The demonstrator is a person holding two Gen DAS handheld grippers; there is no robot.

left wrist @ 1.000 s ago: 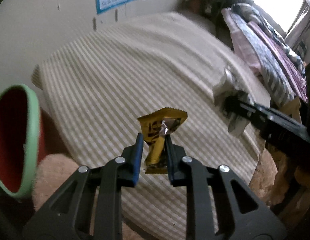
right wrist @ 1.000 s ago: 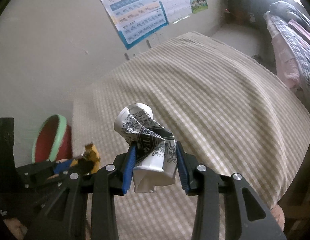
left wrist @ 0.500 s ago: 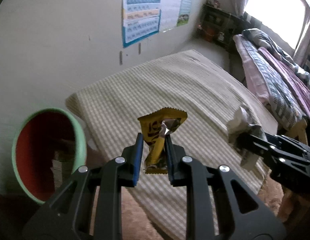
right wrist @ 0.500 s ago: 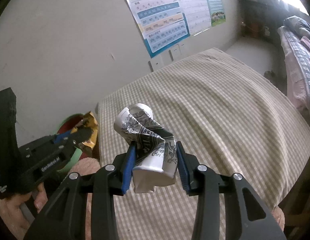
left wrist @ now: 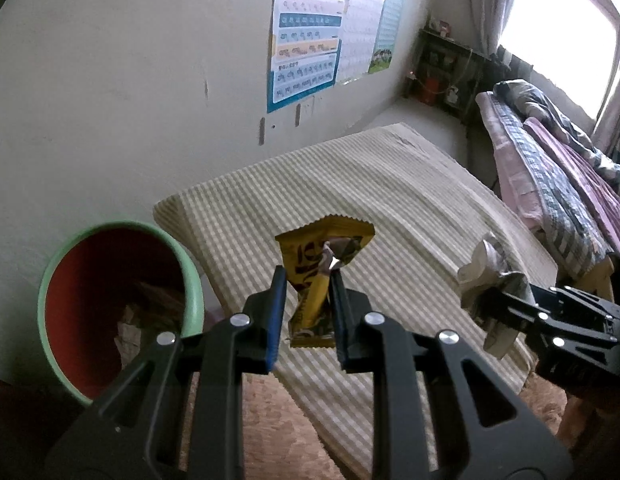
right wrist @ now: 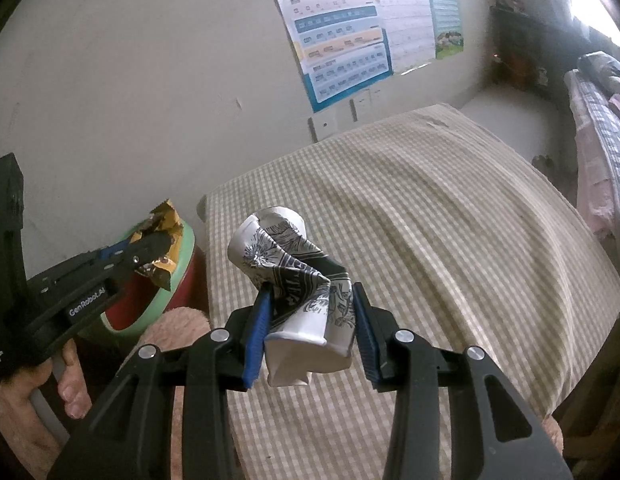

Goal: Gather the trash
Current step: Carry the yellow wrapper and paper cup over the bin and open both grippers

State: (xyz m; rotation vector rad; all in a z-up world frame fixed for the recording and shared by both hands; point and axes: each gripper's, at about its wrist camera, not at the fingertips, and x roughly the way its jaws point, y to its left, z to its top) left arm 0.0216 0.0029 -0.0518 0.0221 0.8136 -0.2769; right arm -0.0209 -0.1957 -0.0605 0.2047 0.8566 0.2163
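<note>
Left gripper (left wrist: 306, 304) fingers pinch the yellow snack wrapper (left wrist: 324, 268) near its lower half; the serrated top edge fans out past the fingertips, the bottom seal hangs just behind them. Judging by looks: thin foil-plastic film, near weightless, floppy and slick, so a grip across the crumpled middle is the safe spot; a flat edge would likely slide out.

Right gripper (right wrist: 310, 316) fingers squeeze the crushed paper cup (right wrist: 298, 276) at its twisted waist. The open rim sticks up ahead of the left finger, the white base sits low between the pads. Probably light, semi-stiff paperboard with a dark leaf print; creased folds give the pads something to bite. It already deforms, so more force just flattens it, nothing fragile.

Trash bin (left wrist: 118, 304): round, mint-green rim, red inside, some paper scraps at the bottom, left of the left fingers and below them. In the right view the wrapper hangs right at the bin's rim.

Checked beige mattress cover (right wrist: 430, 220) lies ahead of both finger pairs: soft, woven, slightly wrinkled. Fuzzy pink-brown rug (left wrist: 270, 420) under the fingers.
</note>
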